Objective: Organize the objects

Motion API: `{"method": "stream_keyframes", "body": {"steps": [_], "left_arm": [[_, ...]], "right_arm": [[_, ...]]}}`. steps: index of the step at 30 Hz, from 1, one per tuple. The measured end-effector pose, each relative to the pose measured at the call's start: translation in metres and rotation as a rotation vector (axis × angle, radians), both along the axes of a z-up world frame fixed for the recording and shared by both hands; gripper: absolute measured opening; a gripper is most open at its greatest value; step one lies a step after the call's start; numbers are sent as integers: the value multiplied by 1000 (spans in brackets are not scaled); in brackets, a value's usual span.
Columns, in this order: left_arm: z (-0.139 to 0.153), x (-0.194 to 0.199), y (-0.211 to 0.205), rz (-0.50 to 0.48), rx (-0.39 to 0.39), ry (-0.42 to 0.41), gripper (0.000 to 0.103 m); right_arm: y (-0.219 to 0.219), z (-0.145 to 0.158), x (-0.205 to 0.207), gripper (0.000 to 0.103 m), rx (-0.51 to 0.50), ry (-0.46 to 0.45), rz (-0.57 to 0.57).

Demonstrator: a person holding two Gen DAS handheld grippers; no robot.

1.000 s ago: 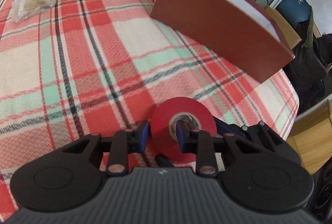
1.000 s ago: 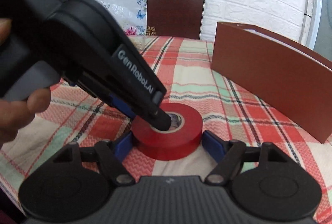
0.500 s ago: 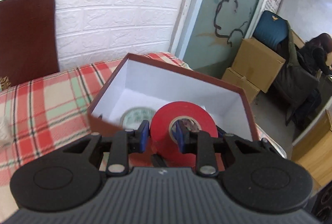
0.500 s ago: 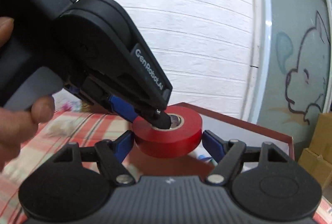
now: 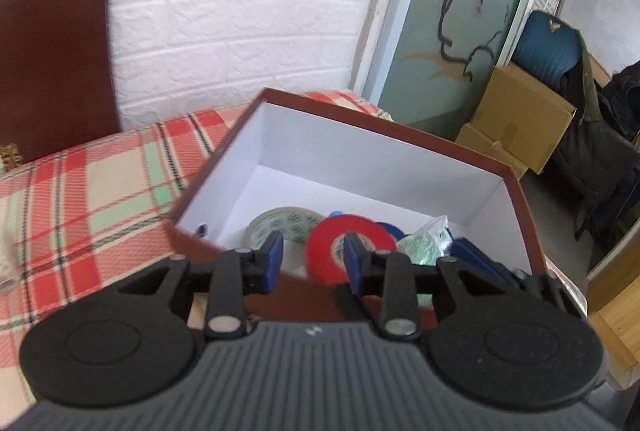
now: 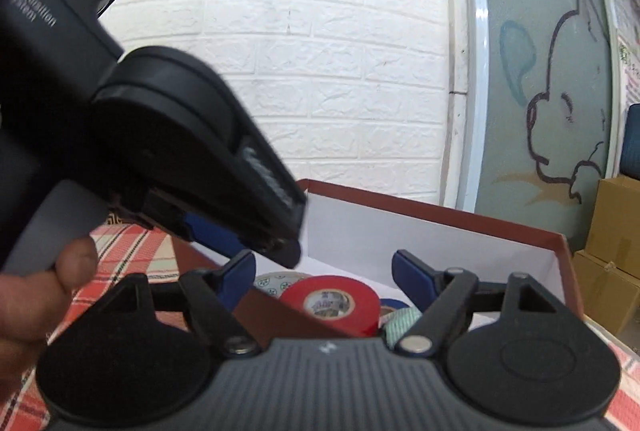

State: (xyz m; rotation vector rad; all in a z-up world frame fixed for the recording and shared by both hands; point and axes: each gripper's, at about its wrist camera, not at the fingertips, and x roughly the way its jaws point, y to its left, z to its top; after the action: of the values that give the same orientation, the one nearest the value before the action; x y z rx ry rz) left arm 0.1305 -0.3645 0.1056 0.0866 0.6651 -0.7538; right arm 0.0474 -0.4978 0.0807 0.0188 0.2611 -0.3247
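Swung both grippers from the plaid tablecloth (image 5: 100, 199) up over the open brown box (image 5: 400, 135) and let go of the red tape roll (image 5: 348, 245). Dropped it inside among the other rolls. Left gripper (image 5: 314, 259) and right gripper (image 6: 324, 273) both opening, pads clear; likely placement done.

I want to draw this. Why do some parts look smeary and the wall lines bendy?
Right wrist view: the big black left gripper is smeared by motion blur; the white brick wall bows from the fisheye lens. Left wrist view: the dark brown chair back has soft, blurred edges.
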Motion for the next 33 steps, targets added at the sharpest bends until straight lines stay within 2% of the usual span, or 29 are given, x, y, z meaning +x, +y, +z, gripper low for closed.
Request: {"method": "stream_keyframes", "body": {"steps": [1, 3, 5, 7, 14, 19, 24, 30, 33], "left_arm": [[1, -7, 7, 14, 12, -20, 39], [0, -20, 22, 35, 24, -40, 39], [-2, -30, 39, 46, 24, -57, 39], [-10, -39, 53, 75, 62, -64, 39], [-55, -49, 105, 186, 205, -10, 39], [-80, -44, 154, 305, 263, 40, 39], [-90, -40, 198, 387, 261, 50, 40], [-94, -37, 237, 451, 241, 35, 44], [-96, -34, 255, 476, 238, 23, 45]], "right_arm": [[4, -2, -15, 79, -3, -22, -7], [17, -6, -34, 79, -9, -53, -24], [27, -10, -48, 79, 7, -65, -22], [37, -14, -58, 80, 35, -54, 4], [61, -39, -49, 80, 128, 177, 112], [91, -54, -41, 78, 90, 288, 178], [121, -64, -20, 74, 55, 383, 266], [169, -62, -7, 73, -8, 414, 362], [191, -63, 0, 73, 2, 422, 415]]}}
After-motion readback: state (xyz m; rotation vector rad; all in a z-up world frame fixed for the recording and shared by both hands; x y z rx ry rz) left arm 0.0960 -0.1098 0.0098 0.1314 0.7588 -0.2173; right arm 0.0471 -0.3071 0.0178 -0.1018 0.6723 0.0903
